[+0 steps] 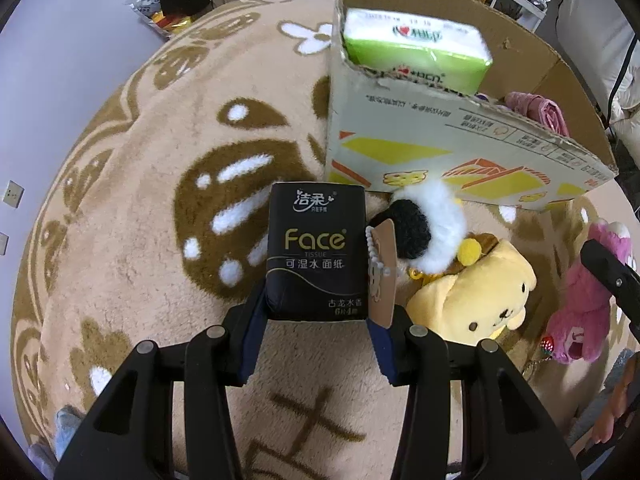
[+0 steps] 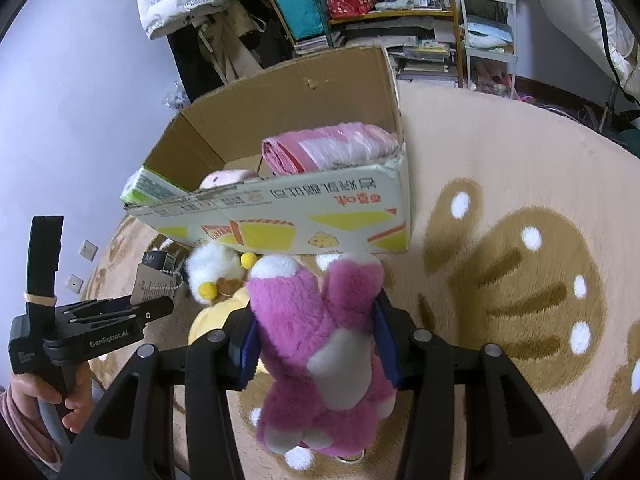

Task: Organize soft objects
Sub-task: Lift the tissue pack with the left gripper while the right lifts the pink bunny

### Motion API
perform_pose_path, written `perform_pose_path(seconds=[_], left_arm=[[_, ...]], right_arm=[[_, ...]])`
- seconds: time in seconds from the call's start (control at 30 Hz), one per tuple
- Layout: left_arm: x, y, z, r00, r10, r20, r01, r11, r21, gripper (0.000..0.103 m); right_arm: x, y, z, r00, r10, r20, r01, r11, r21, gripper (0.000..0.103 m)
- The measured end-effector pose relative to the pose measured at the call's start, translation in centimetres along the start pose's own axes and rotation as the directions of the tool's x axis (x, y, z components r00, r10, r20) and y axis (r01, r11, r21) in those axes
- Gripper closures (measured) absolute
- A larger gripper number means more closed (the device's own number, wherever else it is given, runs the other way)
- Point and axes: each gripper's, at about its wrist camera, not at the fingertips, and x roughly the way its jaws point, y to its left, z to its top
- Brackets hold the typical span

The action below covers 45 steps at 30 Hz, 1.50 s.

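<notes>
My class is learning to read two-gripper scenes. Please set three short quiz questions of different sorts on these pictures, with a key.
1. True or false: the left gripper is shut on the black tissue pack.
2. What does the right gripper hold? A) pink plush toy B) yellow plush dog C) a book
3. Fill in: the green tissue pack lies inside the cardboard ____.

Key: 1 true; 2 A; 3 box.
</notes>
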Motion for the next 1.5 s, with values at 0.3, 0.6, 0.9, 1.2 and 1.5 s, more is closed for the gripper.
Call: perform_pose_path(seconds=[0.3, 0.6, 0.9, 1.2, 1.5], left_arm=[[3.1, -0.5, -1.1, 0.986, 0.024, -0.166, -0.019, 0.999, 0.029, 0.056], [3.0, -1.8, -1.7, 0.980, 0.039, -0.195, -0.024, 0.997, 0.080, 0.042], [2.1, -2.0, -2.3, 0.976, 0.094, -0.197, -0.073, 0.991, 0.112, 0.033], [0.5, -1.9, -1.6, 0.981, 0.087, -0.175, -0.066, 0.990, 0.124, 0.022], [0.4, 0.2, -0.9, 0.979, 0.043, -0.199, -0.021, 0.993, 0.112, 0.012]], right_arm=[[0.2, 0.1, -0.3, 1.000, -0.006, -0.021, 0.006, 1.000, -0.008, 0.052], [0.8, 0.1, -0.4, 0.999, -0.016, -0.039, 0.016, 1.000, -0.005, 0.052], [1.2, 0.0, -0.4, 0.999, -0.020, -0.051, 0.020, 1.000, -0.006, 0.052], [1.4, 0.1, -0.5, 0.998, -0.021, -0.057, 0.020, 1.000, -0.010, 0.052], [1.5, 0.2, -0.5, 0.998, -0.023, -0.059, 0.022, 1.000, -0.007, 0.052]])
